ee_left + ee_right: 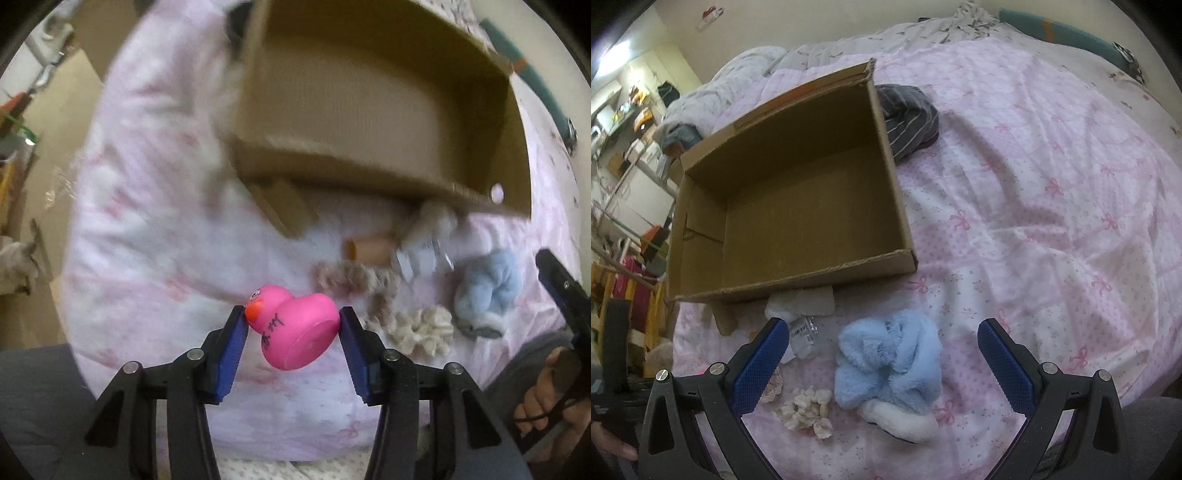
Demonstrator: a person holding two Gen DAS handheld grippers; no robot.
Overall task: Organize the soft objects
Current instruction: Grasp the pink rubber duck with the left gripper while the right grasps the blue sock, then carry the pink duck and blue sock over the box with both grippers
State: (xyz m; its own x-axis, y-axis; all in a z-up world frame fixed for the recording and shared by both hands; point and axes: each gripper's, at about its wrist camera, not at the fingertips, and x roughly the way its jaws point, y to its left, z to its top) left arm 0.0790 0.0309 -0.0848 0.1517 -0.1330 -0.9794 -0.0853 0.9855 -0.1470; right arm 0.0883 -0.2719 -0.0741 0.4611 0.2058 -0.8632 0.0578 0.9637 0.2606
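Observation:
My left gripper [291, 326] is shut on a pink rubber duck [295, 328] and holds it above the pink bedspread [155, 236], in front of an open, empty cardboard box [369, 110]. My right gripper [879, 347] is open and empty, its fingers either side of a fluffy light-blue soft toy [886, 365] lying on the bedspread [1034, 184]. The blue toy also shows in the left wrist view [487, 284]. A cream scrunchie [809, 408] and a beige knitted piece [351, 280] lie near it. The box [798, 192] stands just beyond.
A grey striped garment [908, 118] lies behind the box's right corner. A white cloth and a plastic-wrapped item [803, 332] lie at the box's front wall. A teal pillow [1060, 33] is at the far edge. Cluttered shelves [624, 147] stand left of the bed.

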